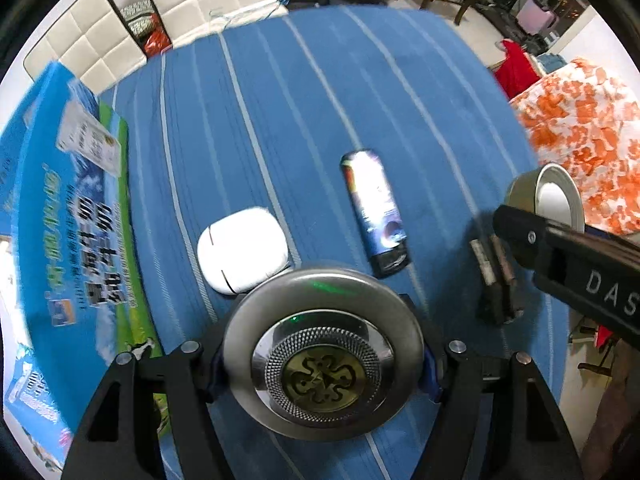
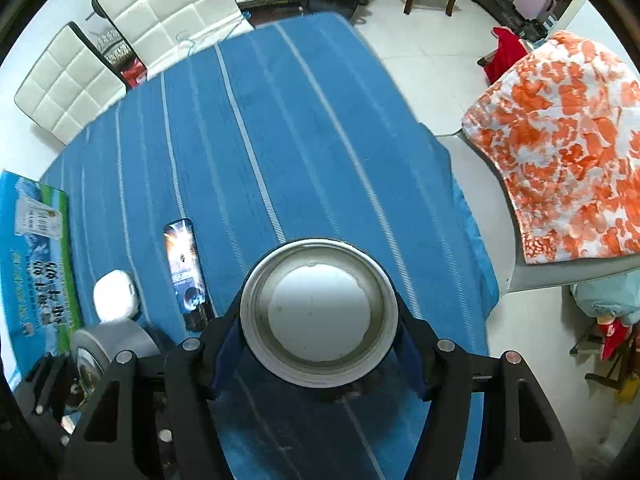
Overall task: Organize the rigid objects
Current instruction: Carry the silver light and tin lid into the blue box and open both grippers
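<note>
Gripping one round metal piece in each tool, we are working above the blue striped cloth (image 2: 304, 128) that covers the table. Our left gripper (image 1: 322, 364) is pinching a steel lid (image 1: 322, 354) with a knurled ring and a brass-coloured emblem at its centre, its blue pads pressed against the rim on both sides. Our right gripper (image 2: 320, 316) is clamping a steel cup (image 2: 320, 312) with a pale inside, mouth turned toward the camera; in the left wrist view this same cup (image 1: 554, 196) is showing beyond the cloth's right side, ahead of the black arm of the tool.

Lying on the cloth, just beyond the lid, are a white rounded case (image 1: 242, 250) and a dark blue printed bar (image 1: 376, 212), near each other but apart. A pair of small dark sticks (image 1: 498, 280) is resting right of the bar. A bright blue and green carton (image 1: 68, 216) is sitting at the cloth's left edge. Motion blur is softening much of the left view.

We are judging the job as only partly along: both hands are carrying pieces that may belong together, yet nothing is visibly sorted or grouped, and the case, the bar and the sticks are waiting scattered. Whether the carton is the destination, we cannot tell.
</note>
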